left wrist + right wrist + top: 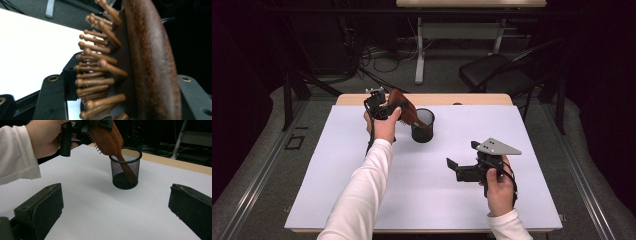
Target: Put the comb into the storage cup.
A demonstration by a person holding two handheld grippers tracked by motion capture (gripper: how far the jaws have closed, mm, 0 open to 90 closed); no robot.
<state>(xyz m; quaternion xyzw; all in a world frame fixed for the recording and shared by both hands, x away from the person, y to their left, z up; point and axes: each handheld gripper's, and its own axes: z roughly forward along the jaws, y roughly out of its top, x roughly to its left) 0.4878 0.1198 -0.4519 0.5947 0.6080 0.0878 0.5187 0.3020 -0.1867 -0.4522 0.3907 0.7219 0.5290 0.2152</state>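
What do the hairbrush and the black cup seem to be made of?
Hairbrush: probably wood with a smooth reddish-brown finish, grain streaks showing on its back; the ball-tipped pins look like wood or plastic, hard to tell. Mesh cup: most likely black-coated metal wire mesh, see-through, with a solid rim and base.

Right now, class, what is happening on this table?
A person in white sleeves holds a gripper in each hand. The left gripper has a brown wooden hairbrush between its jaws by the head; the brush leans with its handle down inside the black wire-mesh cup on the white table. Whether the pads press on the brush cannot be told. The right gripper waits open near the table's front.
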